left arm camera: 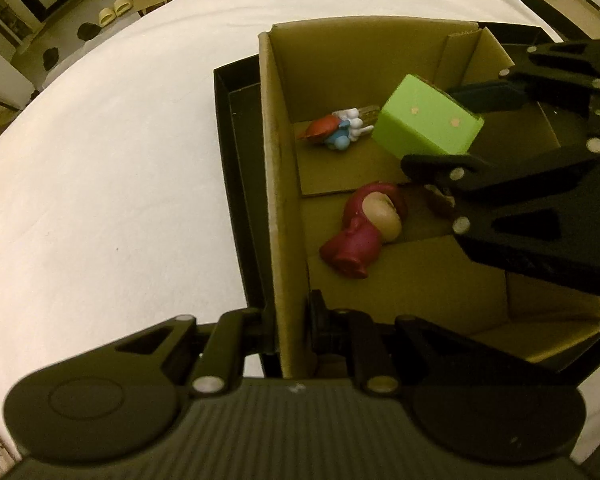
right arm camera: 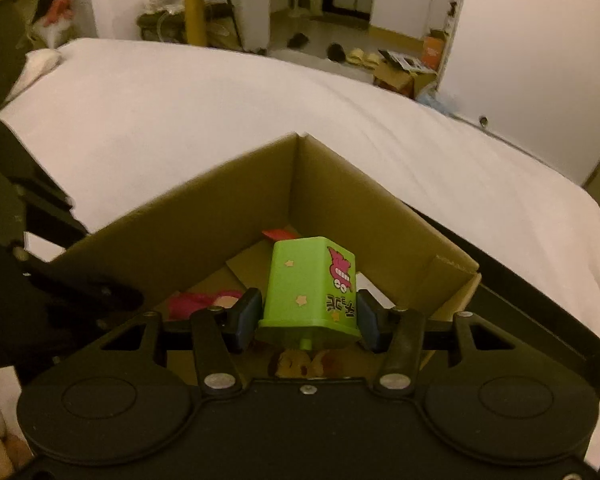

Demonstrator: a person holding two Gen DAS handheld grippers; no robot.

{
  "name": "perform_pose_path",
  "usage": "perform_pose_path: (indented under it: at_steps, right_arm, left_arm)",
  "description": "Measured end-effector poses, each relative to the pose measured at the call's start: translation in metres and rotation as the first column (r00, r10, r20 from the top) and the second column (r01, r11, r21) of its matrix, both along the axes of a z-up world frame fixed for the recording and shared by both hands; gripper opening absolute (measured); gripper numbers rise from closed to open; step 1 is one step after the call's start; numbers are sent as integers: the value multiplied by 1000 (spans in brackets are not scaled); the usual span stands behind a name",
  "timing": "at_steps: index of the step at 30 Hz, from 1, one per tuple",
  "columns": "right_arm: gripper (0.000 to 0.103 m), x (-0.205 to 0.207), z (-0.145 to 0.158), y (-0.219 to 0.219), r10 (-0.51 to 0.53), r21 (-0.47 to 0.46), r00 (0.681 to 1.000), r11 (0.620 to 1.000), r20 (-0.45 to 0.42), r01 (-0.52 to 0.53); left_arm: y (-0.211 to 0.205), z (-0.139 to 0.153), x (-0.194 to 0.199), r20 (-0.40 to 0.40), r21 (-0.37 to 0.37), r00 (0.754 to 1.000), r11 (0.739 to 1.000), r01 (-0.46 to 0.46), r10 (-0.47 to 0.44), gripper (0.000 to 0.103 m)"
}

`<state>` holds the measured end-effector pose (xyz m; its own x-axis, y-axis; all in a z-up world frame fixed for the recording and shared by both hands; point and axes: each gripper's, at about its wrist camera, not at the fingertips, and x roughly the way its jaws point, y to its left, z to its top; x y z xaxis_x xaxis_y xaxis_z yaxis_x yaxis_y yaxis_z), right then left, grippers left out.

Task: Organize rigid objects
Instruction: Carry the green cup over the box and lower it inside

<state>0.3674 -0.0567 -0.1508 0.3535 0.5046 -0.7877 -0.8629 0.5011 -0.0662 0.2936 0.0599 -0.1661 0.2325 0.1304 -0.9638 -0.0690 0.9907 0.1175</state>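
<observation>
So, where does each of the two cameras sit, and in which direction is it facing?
Left wrist: on the left gripper, facing steeply down at the cardboard box, whose near wall its shut fingers clamp; the right gripper reaches in from the right.
Right wrist: on the right gripper, facing down and forward into a box corner, over the white bed; its own fingers hold the green block.
Shared: the box, the green block and the pink figurine.
</observation>
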Motion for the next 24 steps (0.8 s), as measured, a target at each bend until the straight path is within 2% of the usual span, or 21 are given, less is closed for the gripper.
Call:
perform_pose_path:
  at_steps: [8, 17, 24]
  right_arm:
    - [52, -8, -5, 1, 10, -38, 999, 999, 31, -9]
    - [53, -5, 9, -11, -2, 21, 1000, 1000, 27, 1]
    - [57, -2, 36, -32, -10, 93, 998, 996, 60, 5]
  left_arm:
    - [-1, -2, 2, -7, 10, 1000, 1000, -10, 10, 13]
    - [-5, -3, 3, -10, 25, 1000, 1000, -7, 7, 13]
    - [-8, -4, 1, -6, 36, 1000, 999, 10, -10, 14]
